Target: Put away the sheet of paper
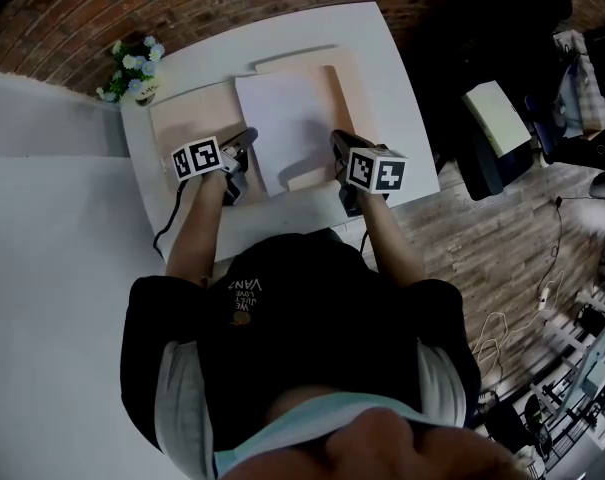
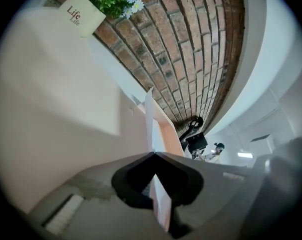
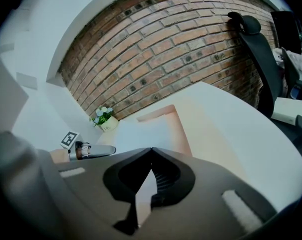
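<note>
Both pairs of jaws were shut on the sheet of paper — left gripper at its left edge, right gripper at its near right corner — probably to keep it flat over the open folder on the table.

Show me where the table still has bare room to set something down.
Bare: the strip of table right of the beige folder, and the near edge in front of the person. Crowded: the flower pot fills the far left corner; the middle holds the folder and the sheet of paper, pinched by the left gripper and right gripper.
</note>
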Motion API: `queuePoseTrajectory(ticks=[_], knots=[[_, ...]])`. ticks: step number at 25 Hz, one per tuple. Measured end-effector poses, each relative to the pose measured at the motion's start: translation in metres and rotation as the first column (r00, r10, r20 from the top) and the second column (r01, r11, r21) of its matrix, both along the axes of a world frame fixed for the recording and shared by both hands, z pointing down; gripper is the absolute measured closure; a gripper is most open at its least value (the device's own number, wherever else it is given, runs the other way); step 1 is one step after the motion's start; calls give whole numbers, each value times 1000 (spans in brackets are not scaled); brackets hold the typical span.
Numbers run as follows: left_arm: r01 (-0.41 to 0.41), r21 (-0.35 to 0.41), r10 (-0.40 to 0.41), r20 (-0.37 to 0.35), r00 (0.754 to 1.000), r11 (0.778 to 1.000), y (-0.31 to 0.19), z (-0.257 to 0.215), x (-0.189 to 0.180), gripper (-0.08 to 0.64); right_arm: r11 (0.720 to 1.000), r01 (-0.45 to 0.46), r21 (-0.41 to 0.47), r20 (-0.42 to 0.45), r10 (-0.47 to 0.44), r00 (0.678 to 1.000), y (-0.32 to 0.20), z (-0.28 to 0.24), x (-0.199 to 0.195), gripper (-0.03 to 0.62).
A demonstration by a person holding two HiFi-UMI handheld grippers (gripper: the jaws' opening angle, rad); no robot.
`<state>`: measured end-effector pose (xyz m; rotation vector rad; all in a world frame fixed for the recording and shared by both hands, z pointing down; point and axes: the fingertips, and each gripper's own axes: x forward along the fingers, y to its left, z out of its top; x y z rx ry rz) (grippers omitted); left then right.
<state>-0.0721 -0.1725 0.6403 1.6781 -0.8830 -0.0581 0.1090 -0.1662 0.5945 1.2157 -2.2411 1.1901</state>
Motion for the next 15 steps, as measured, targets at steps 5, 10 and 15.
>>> queuePoseTrajectory(ticks=[5, 10, 15], knots=[[0, -8, 0, -6, 1000, 1000, -3, 3, 9, 558, 1000, -8, -4, 0, 8, 1000, -1, 2, 7, 594], [-1, -9, 1, -14, 1000, 1000, -7, 4, 18, 558, 1000, -13, -3, -1, 13, 1000, -2, 2, 15, 594], [0, -9, 0, -17, 1000, 1000, -12, 7, 26, 560, 1000, -19, -3, -5, 19, 1000, -6, 3, 23, 594]])
